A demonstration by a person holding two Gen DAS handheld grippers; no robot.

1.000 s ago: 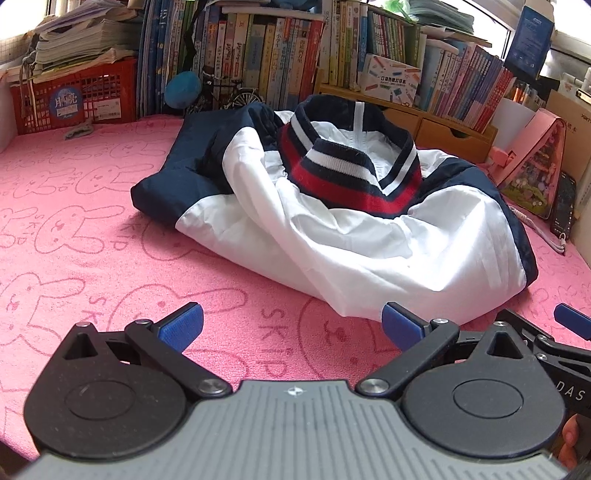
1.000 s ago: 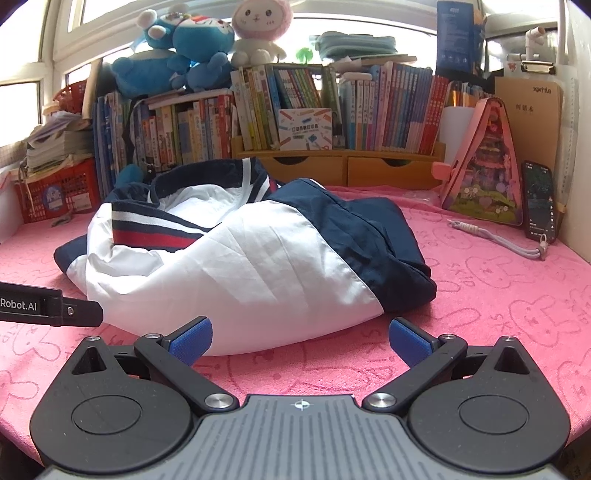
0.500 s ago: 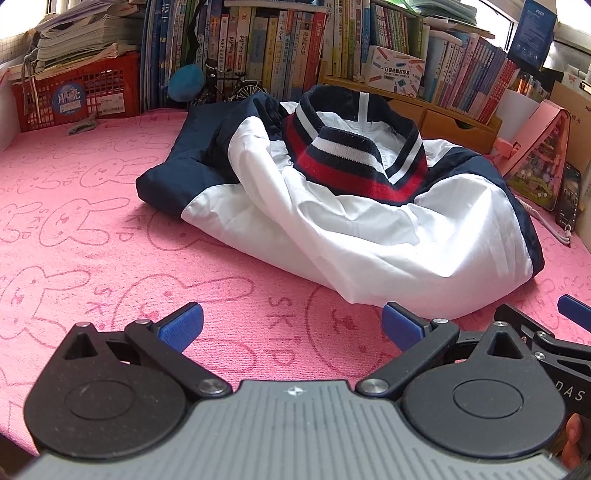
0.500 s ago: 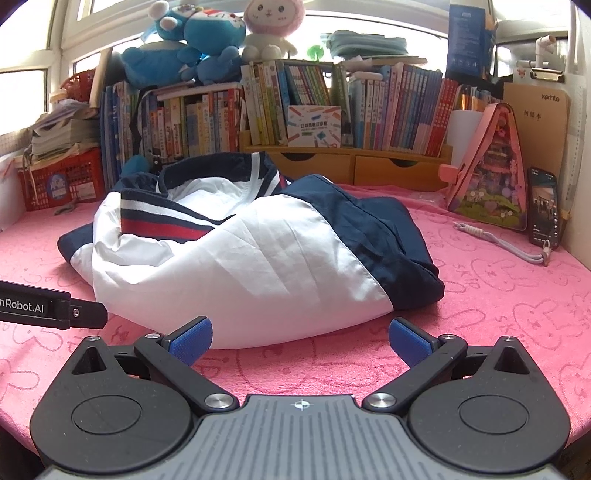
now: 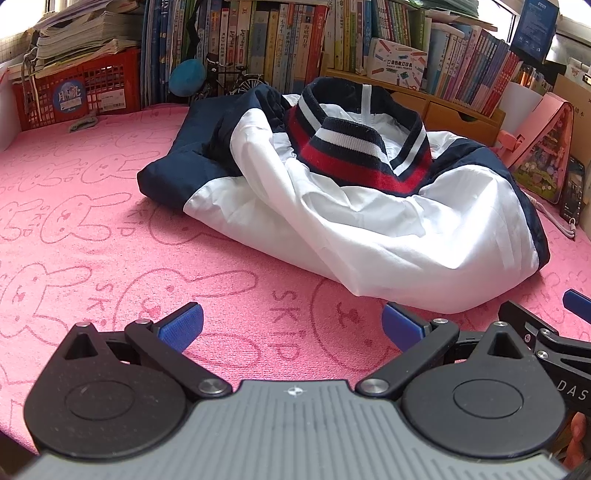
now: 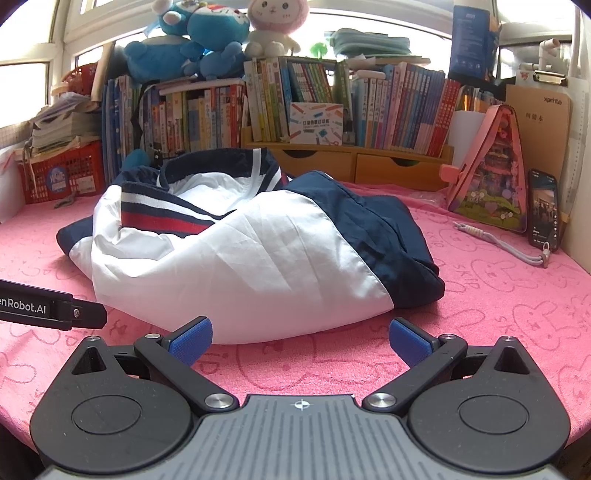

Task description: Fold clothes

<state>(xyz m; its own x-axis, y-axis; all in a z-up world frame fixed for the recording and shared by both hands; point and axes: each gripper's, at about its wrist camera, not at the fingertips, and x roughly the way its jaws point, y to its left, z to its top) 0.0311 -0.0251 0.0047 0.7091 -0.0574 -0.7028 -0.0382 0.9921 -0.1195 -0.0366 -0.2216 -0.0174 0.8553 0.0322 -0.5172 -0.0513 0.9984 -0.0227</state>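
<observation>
A white and navy jacket point(image 5: 369, 206) with a red, white and navy striped collar lies crumpled in a heap on the pink rabbit-print mat point(image 5: 92, 229). In the right wrist view the jacket point(image 6: 258, 251) fills the middle. My left gripper point(image 5: 291, 326) is open and empty, a little short of the jacket's near white edge. My right gripper point(image 6: 301, 338) is also open and empty, its blue pads close to the white hem. The right gripper's blue tip point(image 5: 578, 304) shows at the far right of the left wrist view.
Bookshelves point(image 6: 295, 107) with plush toys point(image 6: 207, 33) line the back. A red crate point(image 5: 77, 92) stands back left. At the right are a pink triangular case point(image 6: 491, 173), a phone point(image 6: 543, 210) and a cord point(image 6: 506, 243). The left gripper's arm point(image 6: 51, 308) reaches in low left.
Both grippers have drawn back and risen slightly, so the jacket sits a little farther off. The jacket itself has not moved, and both grippers stay open.
</observation>
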